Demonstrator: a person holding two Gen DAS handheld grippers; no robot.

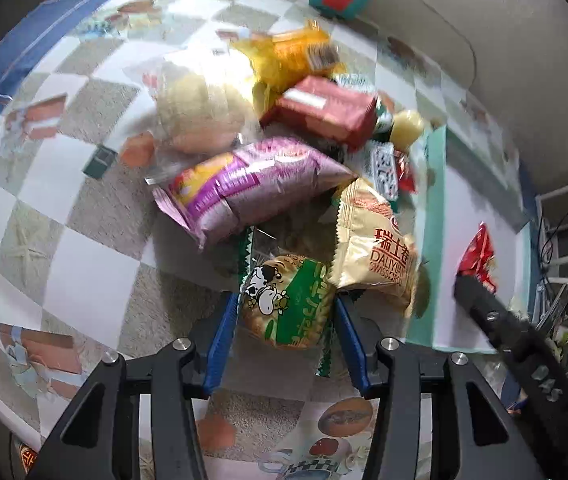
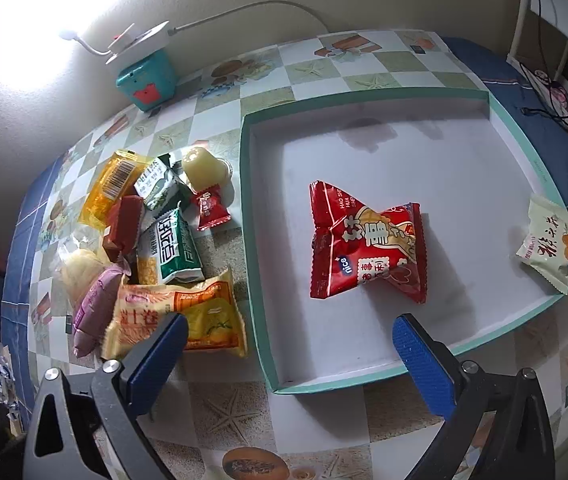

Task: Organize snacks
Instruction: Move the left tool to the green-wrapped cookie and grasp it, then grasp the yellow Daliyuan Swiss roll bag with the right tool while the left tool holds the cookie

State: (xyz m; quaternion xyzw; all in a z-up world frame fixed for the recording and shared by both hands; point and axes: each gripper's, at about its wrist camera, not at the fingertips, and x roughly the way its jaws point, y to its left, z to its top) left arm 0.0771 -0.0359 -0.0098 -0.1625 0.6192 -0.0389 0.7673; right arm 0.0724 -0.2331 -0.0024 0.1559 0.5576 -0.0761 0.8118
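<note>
My left gripper (image 1: 286, 304) is shut on a green biscuit packet with a cartoon cow (image 1: 288, 320); the blue pads press both its sides just above the snack pile. In the pile lie a purple packet (image 1: 251, 188), a cream Swiss-roll packet (image 1: 376, 248), a dark red packet (image 1: 324, 112), a yellow-orange packet (image 1: 288, 56) and a jelly cup (image 1: 406, 128). My right gripper (image 2: 290, 330) stands open and holds nothing, over the near left corner of the teal-rimmed tray (image 2: 251, 240). In the tray lie a red packet (image 2: 368, 248) and, against the right rim, a cream packet (image 2: 548, 244).
A teal box with a red label (image 2: 147, 80) stands at the back by the wall, with a lamp and cable on it. A small dark green block (image 1: 99, 162) sits left of the pile. Blue cloth borders the checked tablecloth (image 1: 63, 260) at the table edges.
</note>
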